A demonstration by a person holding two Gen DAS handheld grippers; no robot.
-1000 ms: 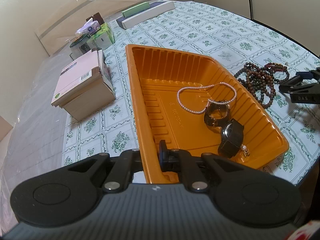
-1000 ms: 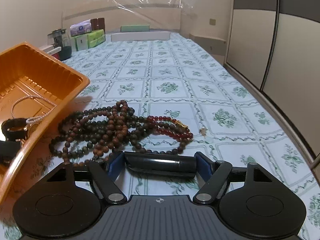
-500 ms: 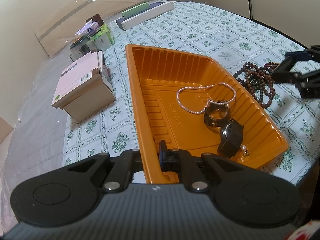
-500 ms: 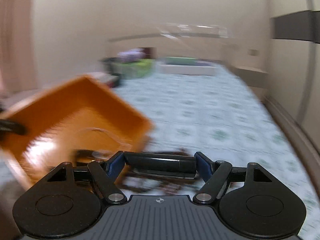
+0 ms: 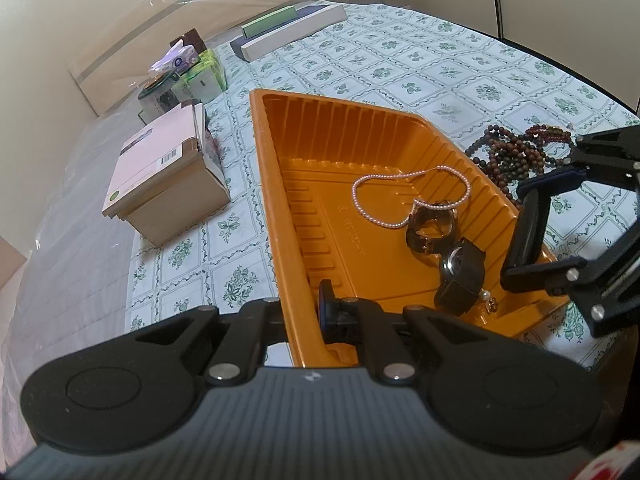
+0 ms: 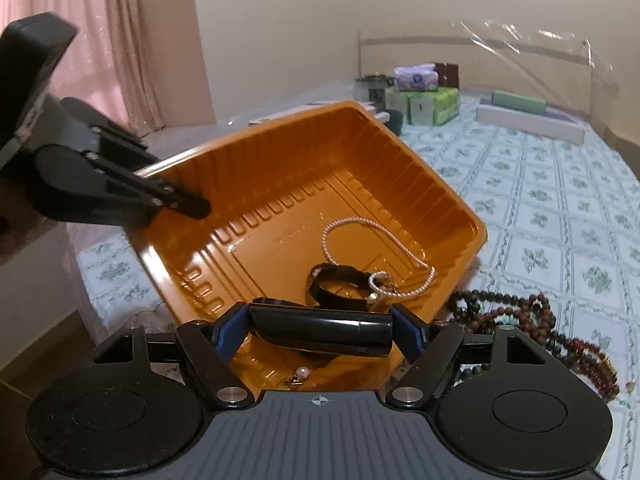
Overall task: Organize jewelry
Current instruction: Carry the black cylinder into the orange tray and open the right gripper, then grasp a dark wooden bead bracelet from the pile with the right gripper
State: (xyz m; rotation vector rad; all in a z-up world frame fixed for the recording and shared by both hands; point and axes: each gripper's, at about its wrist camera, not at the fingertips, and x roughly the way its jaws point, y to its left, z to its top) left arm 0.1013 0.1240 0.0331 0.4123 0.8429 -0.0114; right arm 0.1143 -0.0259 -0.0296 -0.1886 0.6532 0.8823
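Observation:
An orange tray (image 5: pixel 304 184) holds a pearl necklace (image 5: pixel 384 184), two black watches (image 5: pixel 432 228) and small pearl earrings (image 5: pixel 489 300). My left gripper (image 5: pixel 304 316) is shut on the tray's near rim. My right gripper (image 6: pixel 320 330) is shut on a black cylinder (image 6: pixel 320 330) and holds it over the tray's right edge; it shows in the left wrist view (image 5: pixel 528 232). The tray (image 6: pixel 280 184), necklace (image 6: pixel 376 248) and a watch (image 6: pixel 340 284) show in the right wrist view. Dark and red bead strands (image 5: pixel 516 152) lie on the cloth right of the tray (image 6: pixel 532 320).
A stack of boxes (image 5: pixel 164 168) stands left of the tray. Tissue packs and a jar (image 5: pixel 180 72) sit further back, with long flat boxes (image 5: pixel 292 28) at the far end. The patterned cloth's edge (image 5: pixel 560 64) runs along the right.
My right gripper has swung left from the bead strands to above the tray's right edge, still holding the black cylinder. My left gripper and the tray have not moved.

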